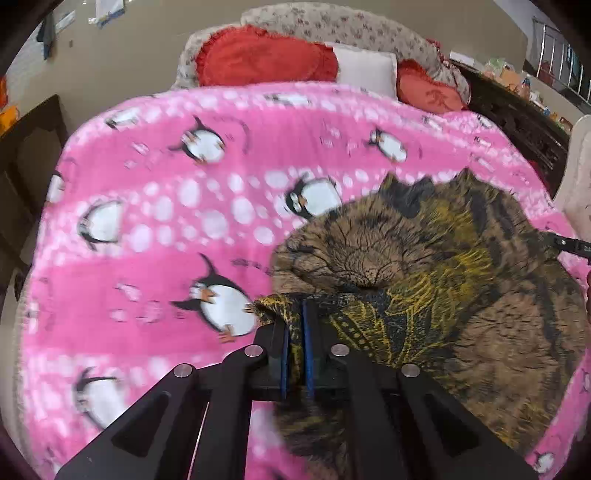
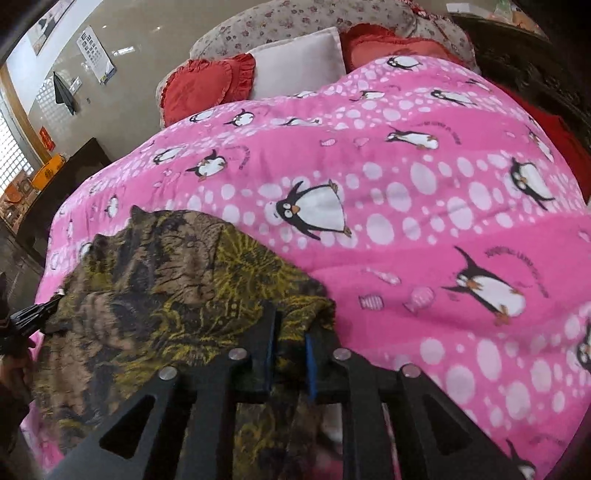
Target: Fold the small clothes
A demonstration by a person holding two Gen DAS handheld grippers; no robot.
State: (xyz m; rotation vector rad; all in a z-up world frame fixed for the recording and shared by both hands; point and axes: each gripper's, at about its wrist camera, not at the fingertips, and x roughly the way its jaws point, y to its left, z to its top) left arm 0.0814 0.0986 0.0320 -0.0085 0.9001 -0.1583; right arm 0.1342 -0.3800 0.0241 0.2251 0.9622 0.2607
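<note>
A small brown, black and yellow patterned garment (image 1: 436, 266) lies on the pink penguin blanket (image 1: 166, 229). My left gripper (image 1: 295, 317) is shut on the garment's near left edge, a fold of cloth pinched between the blue pads. In the right wrist view the garment (image 2: 166, 280) lies at the left, and my right gripper (image 2: 290, 325) is shut on its near right edge. Each gripper's tip shows in the other view: the right one at the garment's right side (image 1: 565, 245), the left one at its left side (image 2: 33, 314).
The pink blanket (image 2: 424, 206) covers a bed. Red heart cushions (image 1: 266, 55) and a white pillow (image 1: 365, 68) lie at the head, against a floral headboard (image 1: 317, 22). Dark wooden furniture stands at the left (image 1: 26, 166) and right (image 1: 517, 122).
</note>
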